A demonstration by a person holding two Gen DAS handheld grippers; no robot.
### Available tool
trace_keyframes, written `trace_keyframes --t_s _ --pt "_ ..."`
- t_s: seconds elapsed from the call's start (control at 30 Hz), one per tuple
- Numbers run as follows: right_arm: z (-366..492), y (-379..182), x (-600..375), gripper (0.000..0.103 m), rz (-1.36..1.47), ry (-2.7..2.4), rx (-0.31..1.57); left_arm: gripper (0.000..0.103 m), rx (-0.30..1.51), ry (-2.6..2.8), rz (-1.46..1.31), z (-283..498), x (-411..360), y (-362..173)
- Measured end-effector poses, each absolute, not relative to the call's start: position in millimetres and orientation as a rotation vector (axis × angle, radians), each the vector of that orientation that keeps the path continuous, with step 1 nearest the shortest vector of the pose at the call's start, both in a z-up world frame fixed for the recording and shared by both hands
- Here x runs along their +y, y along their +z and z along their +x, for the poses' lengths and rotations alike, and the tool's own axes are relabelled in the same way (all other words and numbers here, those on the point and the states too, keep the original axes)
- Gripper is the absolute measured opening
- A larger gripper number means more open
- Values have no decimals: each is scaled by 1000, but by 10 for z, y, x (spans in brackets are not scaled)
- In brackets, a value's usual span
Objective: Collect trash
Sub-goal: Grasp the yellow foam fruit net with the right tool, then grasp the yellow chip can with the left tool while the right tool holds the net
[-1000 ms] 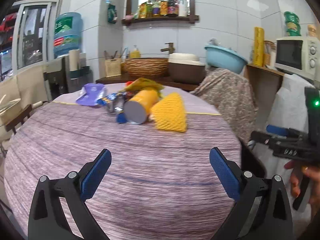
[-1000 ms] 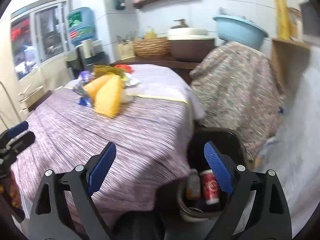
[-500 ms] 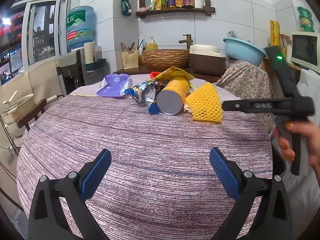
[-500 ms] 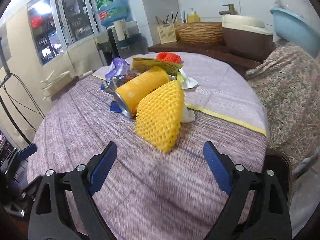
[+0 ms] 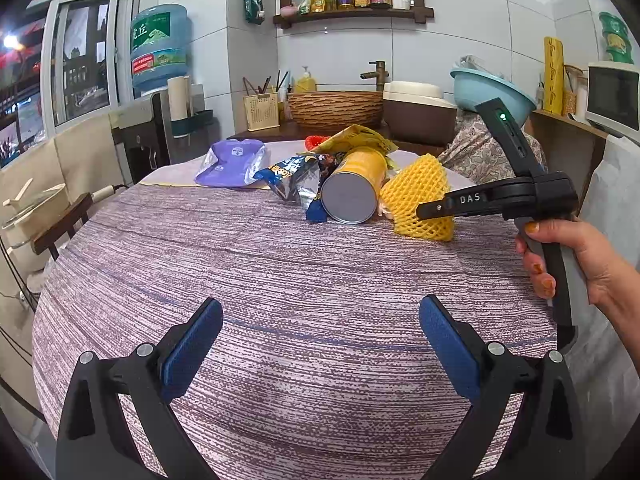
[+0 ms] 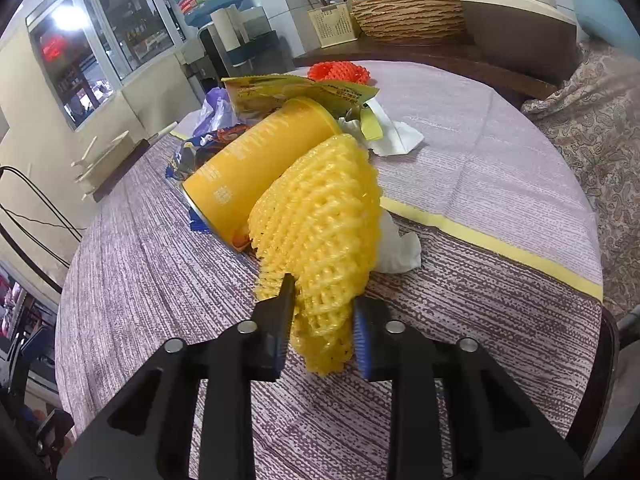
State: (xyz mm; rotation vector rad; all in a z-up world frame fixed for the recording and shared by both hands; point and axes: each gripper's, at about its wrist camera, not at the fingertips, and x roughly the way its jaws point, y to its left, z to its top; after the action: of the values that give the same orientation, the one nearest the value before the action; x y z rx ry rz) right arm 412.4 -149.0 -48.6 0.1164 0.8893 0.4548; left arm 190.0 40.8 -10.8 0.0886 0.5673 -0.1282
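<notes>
Over the table's point(image 5: 280, 280) near edge, the left gripper point(image 5: 320, 344) is hovering with jaws spread wide and empty. Nearer the right edge, the right gripper point(image 6: 322, 332) is closing its 2 pads on the yellow foam net point(image 6: 320, 216), which is lying against a yellow can point(image 6: 256, 164) mid-table.

R gripper point(image 6: 320, 336) jaws closing on yellow foam net point(image 6: 320, 232) — beside yellow can point(image 6: 256, 172).

1. Both fisheye views: even, bright indoor light; straight wall tile seams point(image 5: 512, 20) bow near the edges, and the corners are black.
2. The window point(image 6: 100, 40) is blown out by a bright lamp spot.
3. The yellow foam net point(image 6: 320, 216) and the tablecloth point(image 5: 280, 280) are sharp, with no motion blur; shadows beneath are soft and faint.
</notes>
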Motion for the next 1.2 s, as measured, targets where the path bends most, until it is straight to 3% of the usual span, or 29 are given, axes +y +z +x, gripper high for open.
trace_keyframes --t_s 0.07,0.5,0.83,1.2 --pt "4060 -426 -1521 17 130 478 868 97 568 -129 90 1916 405 -108" --pt "3420 -42 -1824 17 155 482 762 97 591 -235 149 2480 240 42" --pt "3013 19 -1984 17 165 470 729 79 713 -368 276 3589 -319 345" --pt "2727 -27 -2195 17 197 464 731 67 890 -303 464 4337 -665 -55"
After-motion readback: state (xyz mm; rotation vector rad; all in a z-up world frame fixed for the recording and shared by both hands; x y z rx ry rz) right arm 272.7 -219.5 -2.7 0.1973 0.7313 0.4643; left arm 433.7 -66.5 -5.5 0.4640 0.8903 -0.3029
